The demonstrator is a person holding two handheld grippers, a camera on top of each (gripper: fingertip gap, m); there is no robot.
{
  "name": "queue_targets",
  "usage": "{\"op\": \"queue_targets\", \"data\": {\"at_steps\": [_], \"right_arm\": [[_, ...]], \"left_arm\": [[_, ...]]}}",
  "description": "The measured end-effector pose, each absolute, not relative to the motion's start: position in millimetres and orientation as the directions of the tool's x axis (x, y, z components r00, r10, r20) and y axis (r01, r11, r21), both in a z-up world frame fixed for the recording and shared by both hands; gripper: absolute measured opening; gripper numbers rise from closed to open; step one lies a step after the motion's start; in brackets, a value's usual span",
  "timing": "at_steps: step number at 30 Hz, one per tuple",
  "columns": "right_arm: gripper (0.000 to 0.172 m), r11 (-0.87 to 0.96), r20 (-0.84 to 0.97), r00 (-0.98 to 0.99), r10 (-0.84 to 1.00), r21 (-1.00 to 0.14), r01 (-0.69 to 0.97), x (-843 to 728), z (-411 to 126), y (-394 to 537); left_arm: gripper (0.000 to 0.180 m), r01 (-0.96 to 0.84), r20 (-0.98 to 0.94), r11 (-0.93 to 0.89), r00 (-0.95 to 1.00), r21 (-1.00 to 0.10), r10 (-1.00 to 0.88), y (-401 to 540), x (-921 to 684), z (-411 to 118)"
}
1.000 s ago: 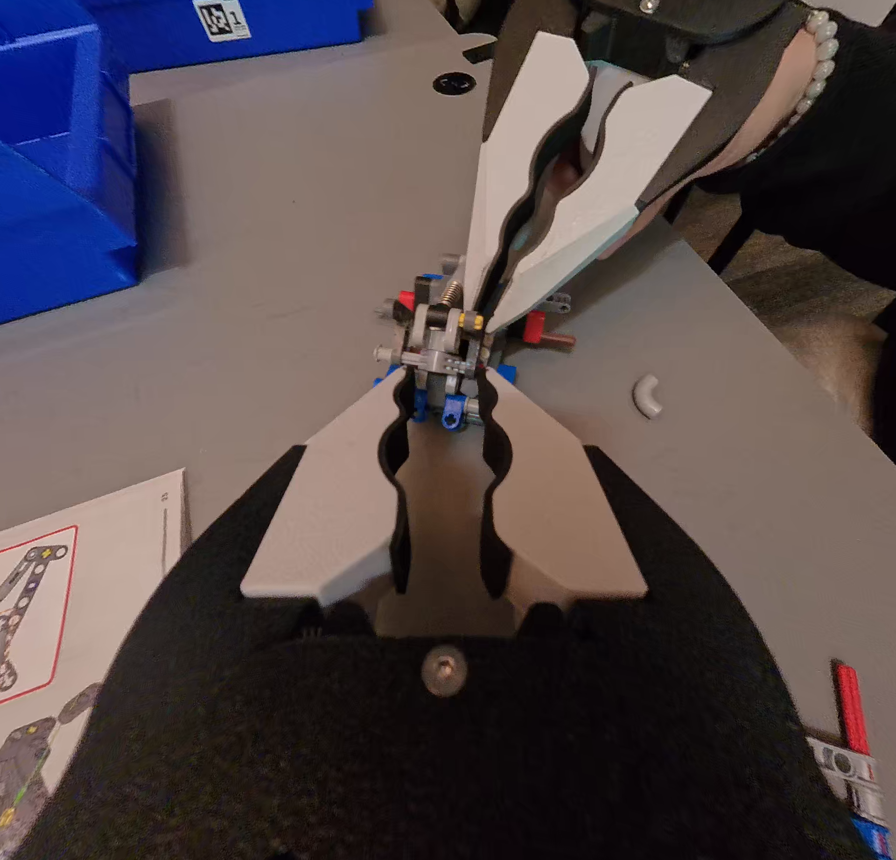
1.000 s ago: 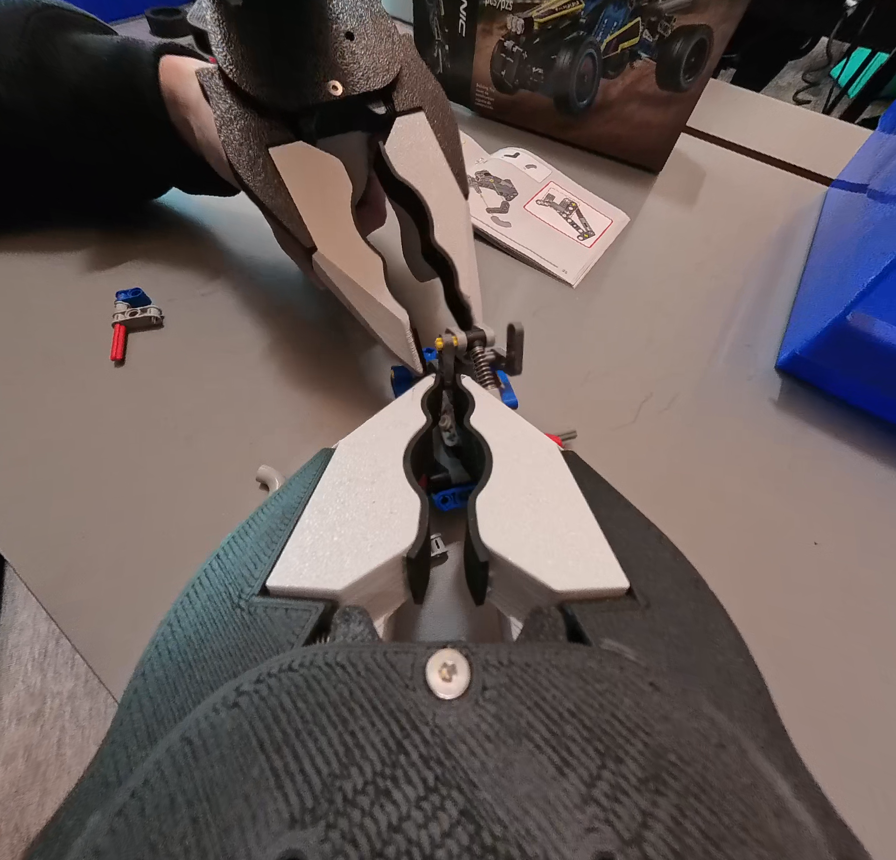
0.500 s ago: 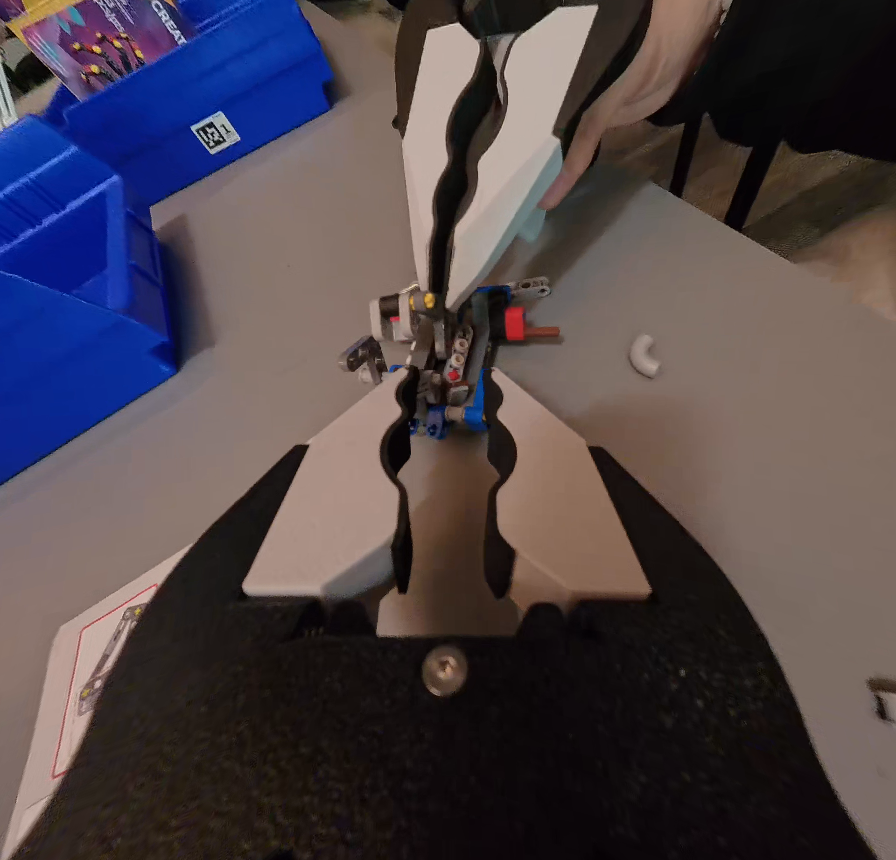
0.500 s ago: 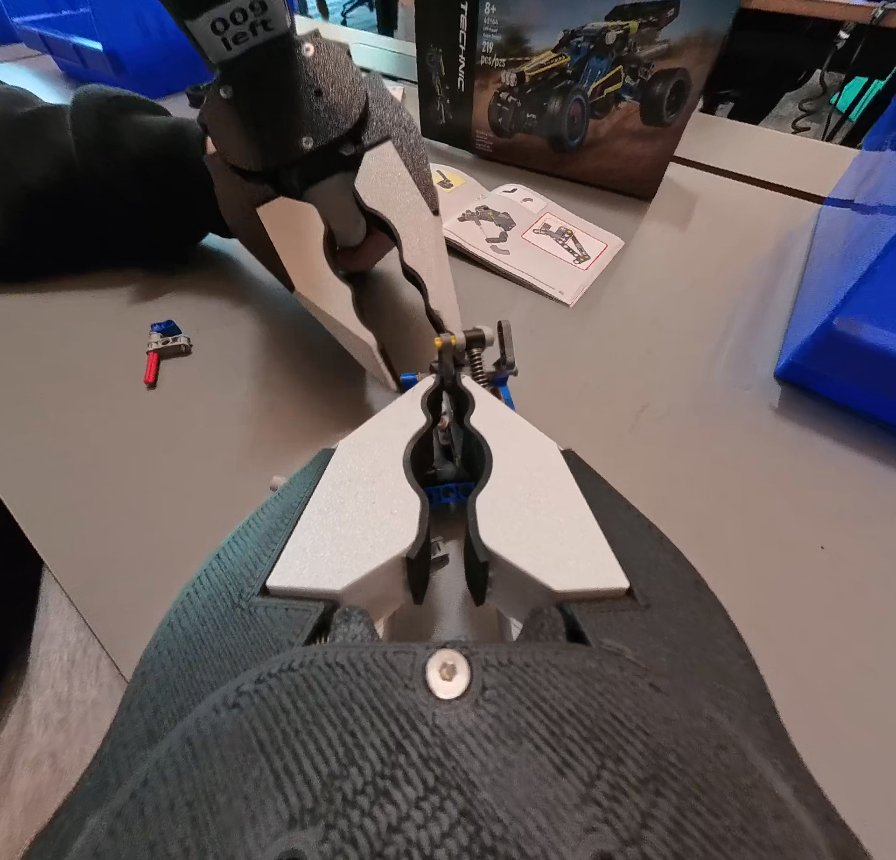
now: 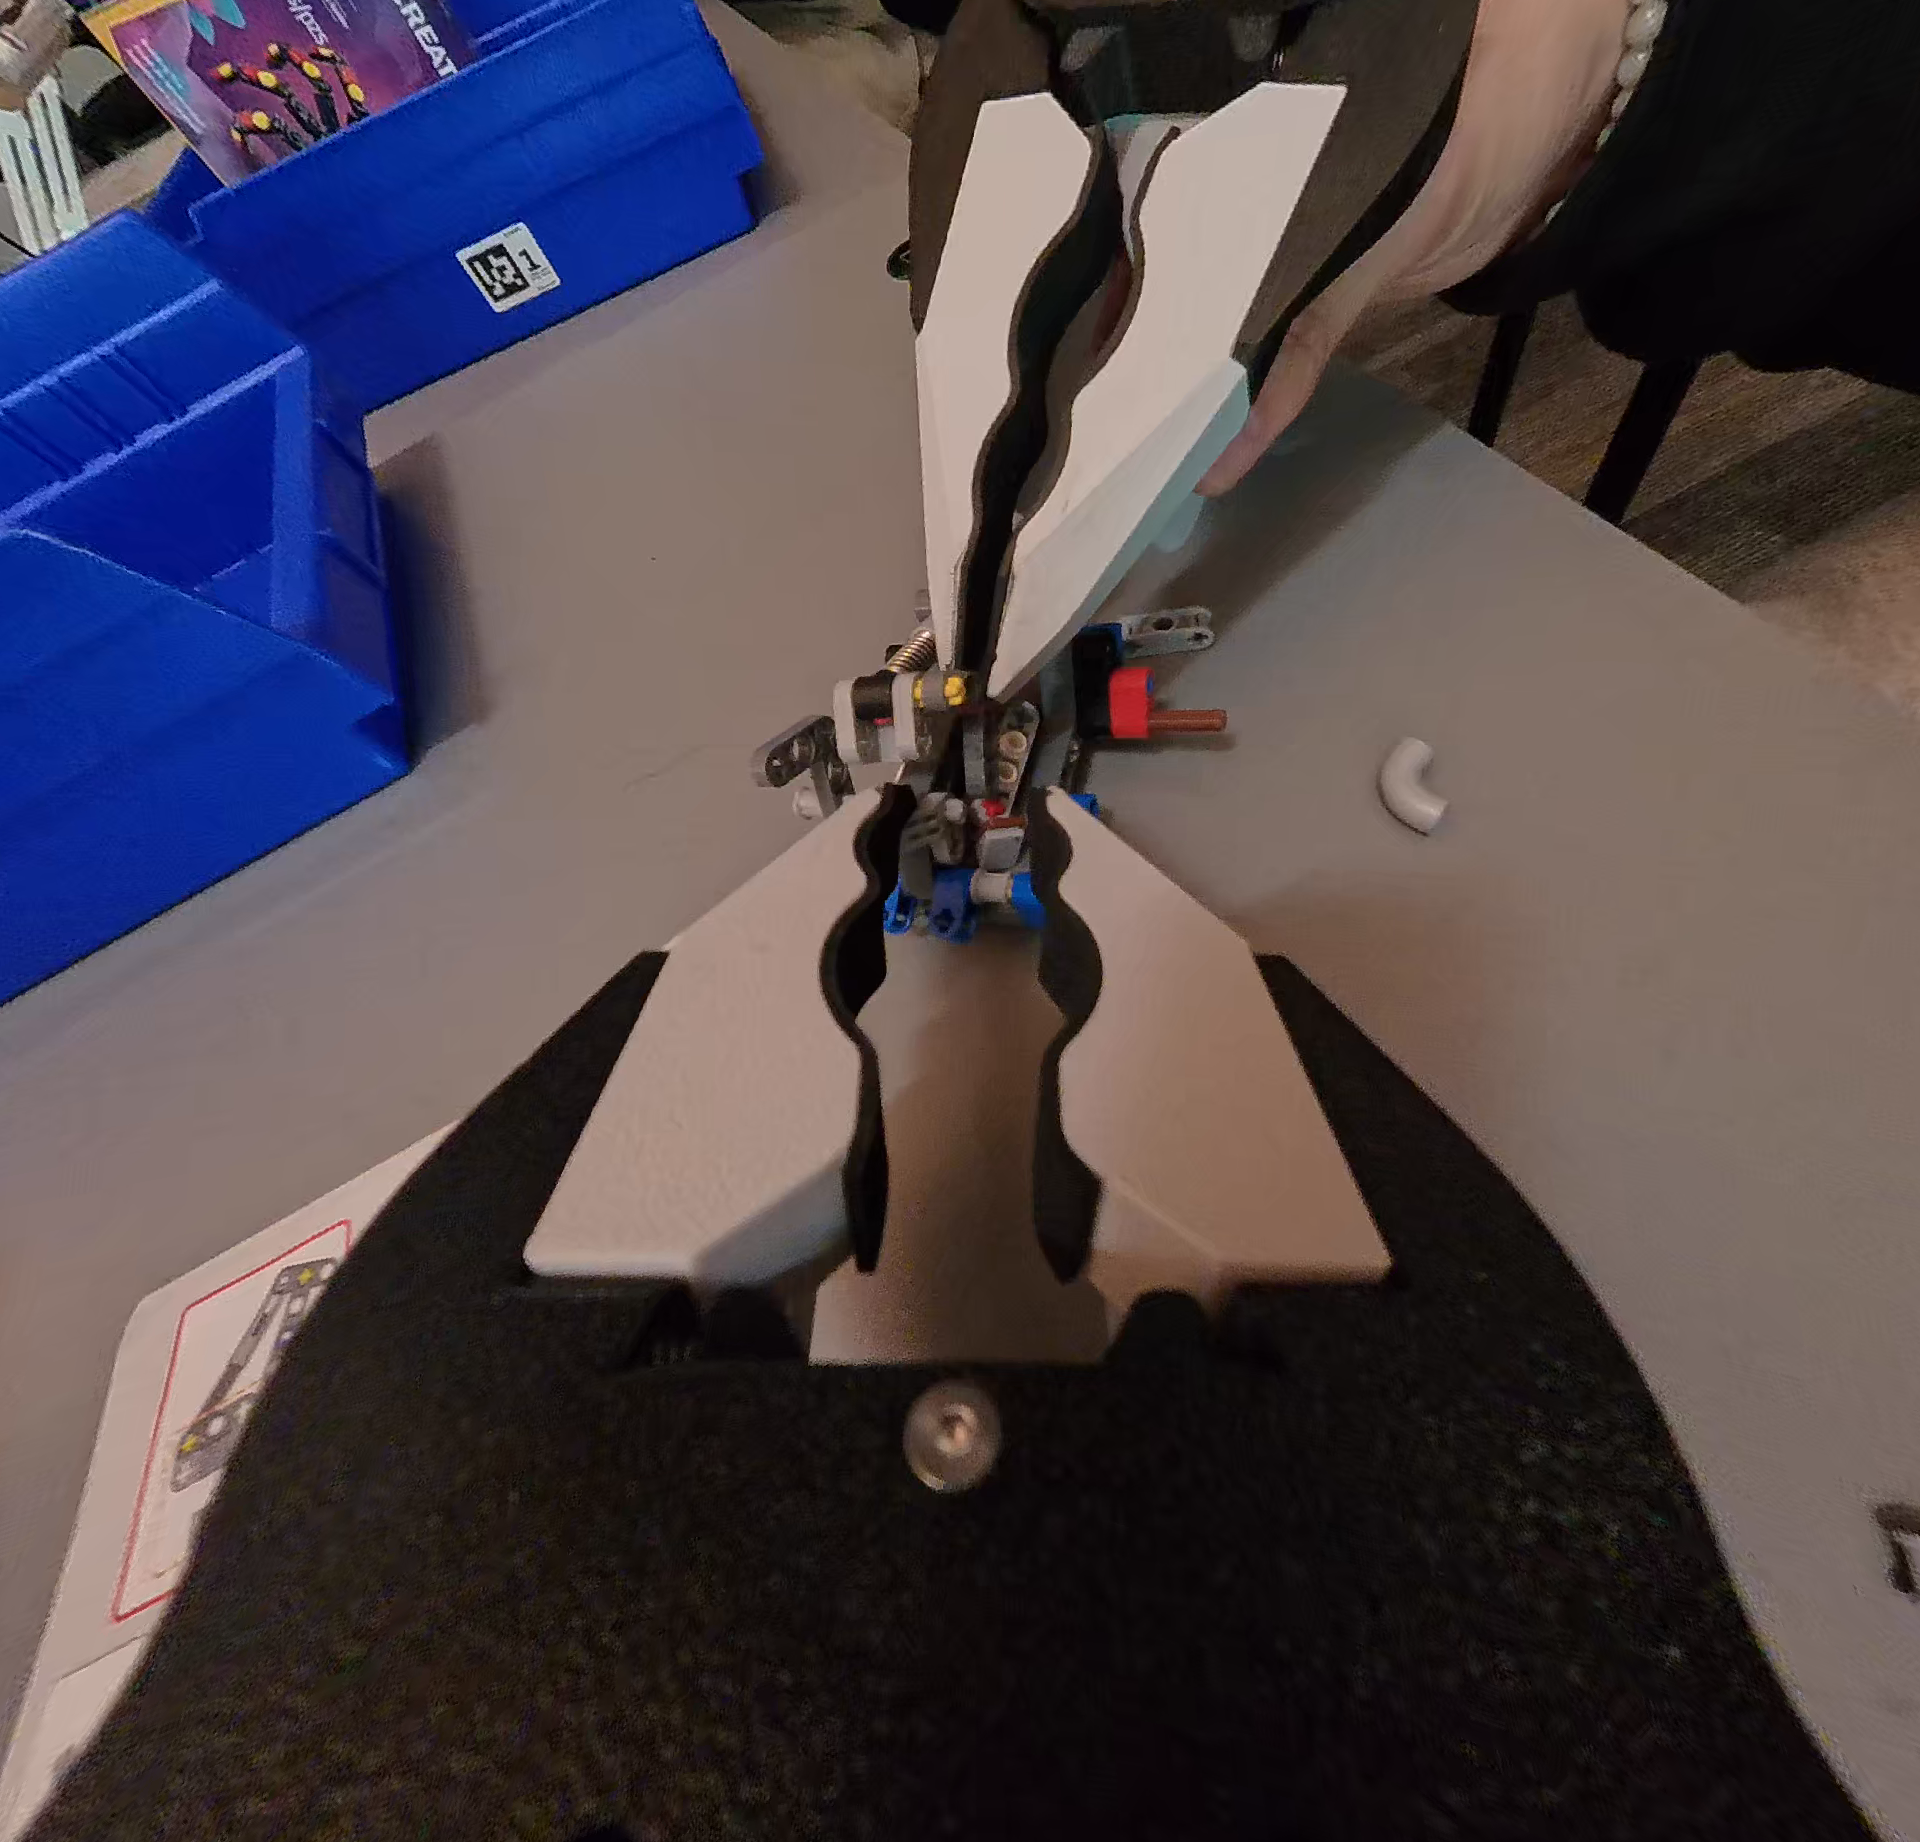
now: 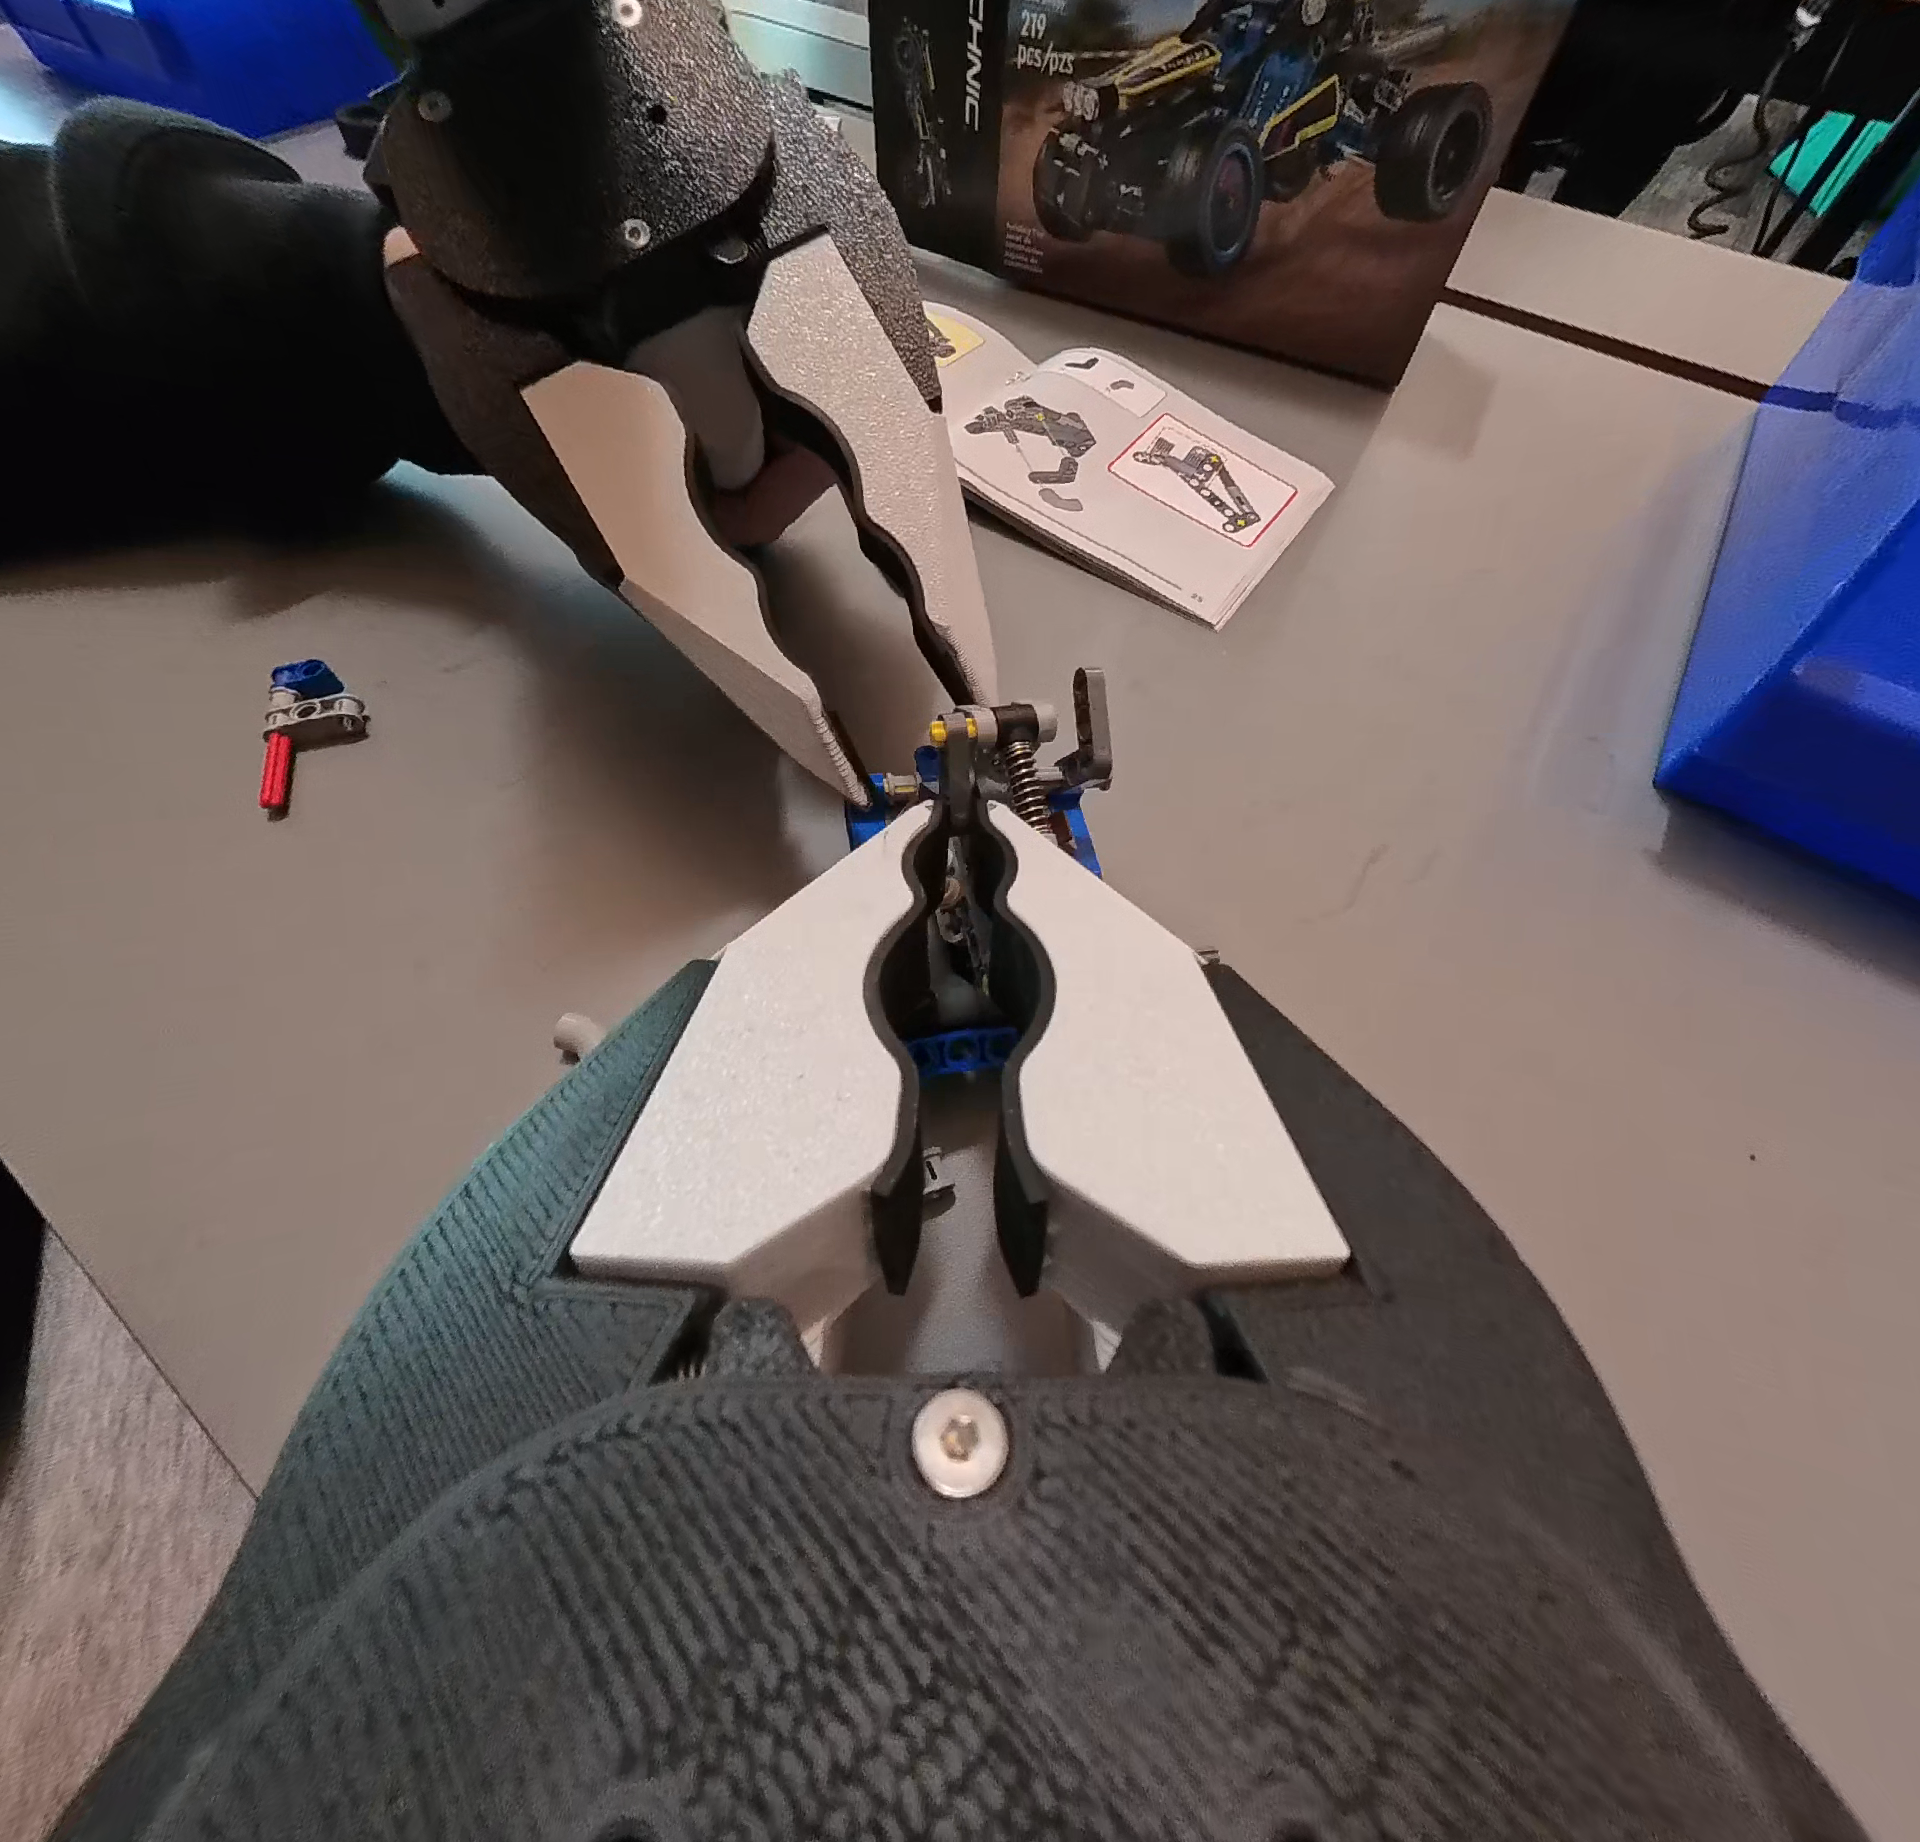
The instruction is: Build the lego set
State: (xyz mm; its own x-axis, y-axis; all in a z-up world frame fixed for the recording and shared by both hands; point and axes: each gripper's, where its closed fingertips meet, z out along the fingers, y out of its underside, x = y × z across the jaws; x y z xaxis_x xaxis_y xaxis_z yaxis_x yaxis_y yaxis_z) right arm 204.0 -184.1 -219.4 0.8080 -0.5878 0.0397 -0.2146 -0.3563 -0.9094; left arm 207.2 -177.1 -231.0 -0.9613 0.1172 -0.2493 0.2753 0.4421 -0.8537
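A small brick assembly point(image 5: 966, 847) with a blue base, grey beams, a spring and a red bush on a brown axle stands on the grey table point(image 5: 623, 545). My left gripper point(image 5: 966, 816) is shut on its lower part, with the pads pressing on both sides. In the right wrist view this gripper point(image 6: 916, 738) comes in from the upper left, and one fingertip point(image 6: 847, 779) lies on the blue base. My right gripper point(image 6: 956, 821) is shut on an upright dark grey beam point(image 6: 958, 764) with a yellow pin at its top. It reaches down from above in the left wrist view point(image 5: 971, 686).
Blue bins point(image 5: 156, 649) stand at the left, one with a toy box point(image 5: 281, 47) in it. Another blue bin point(image 6: 1818, 597), a printed carton point(image 6: 1195, 109) and an open booklet point(image 6: 1132, 473) lie beyond. A white elbow piece point(image 5: 1413, 784) and a small red, blue and grey piece point(image 6: 296, 722) lie loose.
Both grippers have kept their hold on the assembly. The left wrist view has tilted up, so more of the blue bins shows. The right gripper stands steeper over the assembly.
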Motion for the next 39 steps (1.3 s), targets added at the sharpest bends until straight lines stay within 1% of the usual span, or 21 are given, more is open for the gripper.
{"op": "queue_targets", "data": {"at_steps": [3, 4, 6, 7, 13, 16, 20, 26, 34, 37, 39], "right_arm": [[0.000, -0.359, 0.040, 0.810, -0.586, -0.909, -0.214, 204, -220, -184], [0.000, -0.360, 0.042, 0.809, -0.586, -0.908, -0.214, 204, -220, -184], [0.001, -0.365, 0.043, 0.809, -0.586, -0.906, -0.216, 204, -221, -184], [0.000, -0.366, 0.043, 0.809, -0.586, -0.905, -0.217, 204, -221, -184], [0.000, -0.356, 0.043, 0.811, -0.584, -0.911, -0.208, 204, -219, -183], [0.000, -0.340, 0.037, 0.811, -0.584, -0.918, -0.203, 204, -216, -179], [0.000, -0.364, 0.048, 0.806, -0.590, -0.907, -0.212, 206, -220, -179], [0.000, -0.380, 0.060, 0.786, -0.615, -0.896, -0.230, 210, -224, -182], [0.001, -0.403, 0.087, 0.780, -0.620, -0.888, -0.222, 210, -226, -184], [0.001, -0.432, 0.132, 0.784, -0.606, -0.882, -0.185, 208, -226, -185], [0.004, -0.487, 0.177, 0.783, -0.596, -0.855, -0.177, 207, -226, -189]], "left_arm": [[0.021, 0.332, -0.327, 0.430, -0.941, -0.840, 0.089, -178, 213, -226], [0.018, 0.340, -0.330, 0.437, -0.939, -0.833, 0.101, -177, 211, -227], [0.022, 0.320, -0.296, 0.446, -0.947, -0.836, 0.125, -177, 207, -232], [0.021, 0.314, -0.289, 0.441, -0.949, -0.841, 0.125, -177, 207, -231], [0.020, 0.345, -0.319, 0.460, -0.938, -0.818, 0.136, -175, 208, -234], [0.016, 0.303, -0.273, 0.479, -0.953, -0.824, 0.133, -176, 206, -240], [0.013, 0.272, -0.250, 0.477, -0.962, -0.836, 0.109, -177, 208, -238], [0.008, 0.148, -0.145, 0.485, -0.988, -0.862, 0.044, -181, 211, -236], [0.006, 0.157, -0.167, 0.500, -0.986, -0.852, 0.026, -183, 211, -238], [0.006, 0.164, -0.173, 0.498, -0.984, -0.851, 0.028, -184, 210, -238], [0.006, 0.170, -0.178, 0.498, -0.984, -0.851, 0.031, -185, 210, -238]]}}
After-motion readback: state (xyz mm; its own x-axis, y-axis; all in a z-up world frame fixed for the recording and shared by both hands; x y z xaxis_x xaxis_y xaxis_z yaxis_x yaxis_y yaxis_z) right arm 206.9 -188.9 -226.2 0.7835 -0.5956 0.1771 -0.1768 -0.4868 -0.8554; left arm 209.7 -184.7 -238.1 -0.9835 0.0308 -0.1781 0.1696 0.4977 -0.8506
